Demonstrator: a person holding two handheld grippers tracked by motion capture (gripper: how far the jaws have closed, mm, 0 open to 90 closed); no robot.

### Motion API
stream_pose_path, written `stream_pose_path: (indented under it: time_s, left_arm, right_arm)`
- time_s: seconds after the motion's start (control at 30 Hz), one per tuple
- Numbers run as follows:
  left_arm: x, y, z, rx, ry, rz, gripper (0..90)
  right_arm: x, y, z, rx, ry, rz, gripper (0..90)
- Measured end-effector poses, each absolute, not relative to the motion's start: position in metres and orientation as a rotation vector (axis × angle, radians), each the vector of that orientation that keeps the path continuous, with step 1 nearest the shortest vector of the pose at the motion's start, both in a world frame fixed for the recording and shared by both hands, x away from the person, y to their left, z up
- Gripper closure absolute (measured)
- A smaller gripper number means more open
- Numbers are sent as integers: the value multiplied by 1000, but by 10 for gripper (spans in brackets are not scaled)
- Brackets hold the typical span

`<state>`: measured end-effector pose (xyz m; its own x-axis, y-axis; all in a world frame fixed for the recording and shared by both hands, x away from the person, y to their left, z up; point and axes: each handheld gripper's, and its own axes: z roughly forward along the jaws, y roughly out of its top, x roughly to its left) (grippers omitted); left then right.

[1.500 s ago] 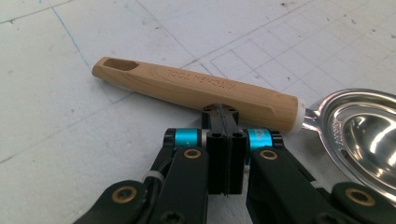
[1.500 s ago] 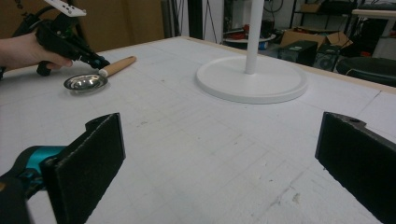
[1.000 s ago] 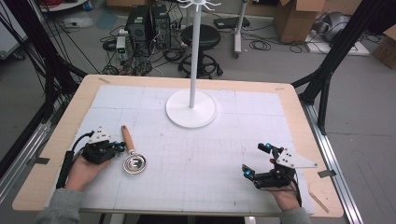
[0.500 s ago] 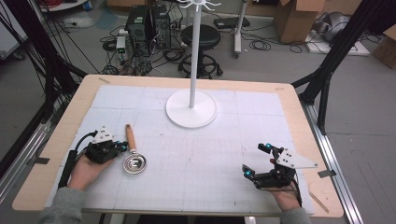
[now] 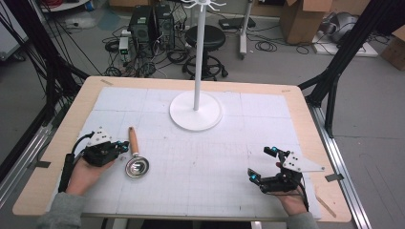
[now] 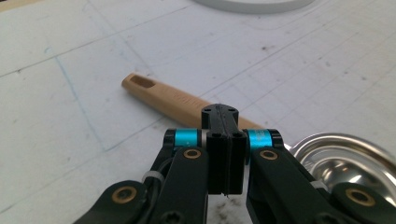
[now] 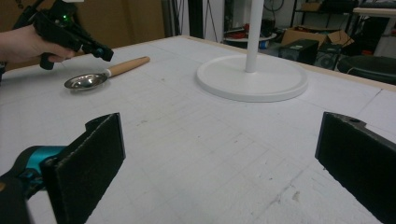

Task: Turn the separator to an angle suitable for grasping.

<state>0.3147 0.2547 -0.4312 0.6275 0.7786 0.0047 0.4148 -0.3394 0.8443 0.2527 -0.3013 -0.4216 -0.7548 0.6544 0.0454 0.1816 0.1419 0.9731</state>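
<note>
A spoon with a wooden handle [image 5: 133, 140] and a metal bowl [image 5: 137, 167] lies on the white mat at the left. My left gripper [image 5: 123, 148] is held just left of the handle. Its jaws are pressed together with nothing between them [image 6: 225, 154], their tips over the spot where the handle [image 6: 173, 98] meets the bowl [image 6: 345, 163]. In the right gripper view the left gripper [image 7: 100, 49] hovers slightly above the spoon [image 7: 107, 74]. My right gripper [image 5: 262, 162] rests at the front right, its jaws wide apart over bare mat [image 7: 219, 158].
A white stand with a round base [image 5: 196, 110] and a tall pole rises at the middle back of the table [image 7: 252, 77]. The wooden table edge [image 5: 329, 191] frames the gridded mat. Beyond the table are a stool, cables and boxes on the floor.
My left gripper has edged slightly right, toward the spoon's handle. The right gripper and the spoon have stayed where they were.
</note>
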Motion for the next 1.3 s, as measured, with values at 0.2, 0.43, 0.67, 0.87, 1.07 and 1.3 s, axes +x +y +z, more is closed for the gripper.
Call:
stream_pose_path:
  time_s: [0.2, 0.43, 0.67, 0.87, 1.07, 1.3]
  left_arm:
    - [313, 228, -425, 2010, 847, 496, 898]
    - [317, 212, -426, 2054, 837, 459, 898]
    - [323, 205, -430, 2084, 855, 426, 898]
    - [328, 203, -436, 2124, 881, 394, 898]
    - [331, 203, -439, 2153, 905, 381, 898]
    - [331, 202, -440, 2166, 911, 370, 898]
  right_arm:
    - [252, -301, -421, 800, 2033, 1643, 7]
    - [250, -302, -421, 801, 2034, 1643, 7]
    - [248, -306, -422, 809, 2028, 1642, 7]
    - [247, -308, -422, 808, 2025, 1643, 7]
    - [246, -308, -422, 813, 2028, 1642, 7]
    - [247, -308, -423, 808, 2027, 1642, 7]
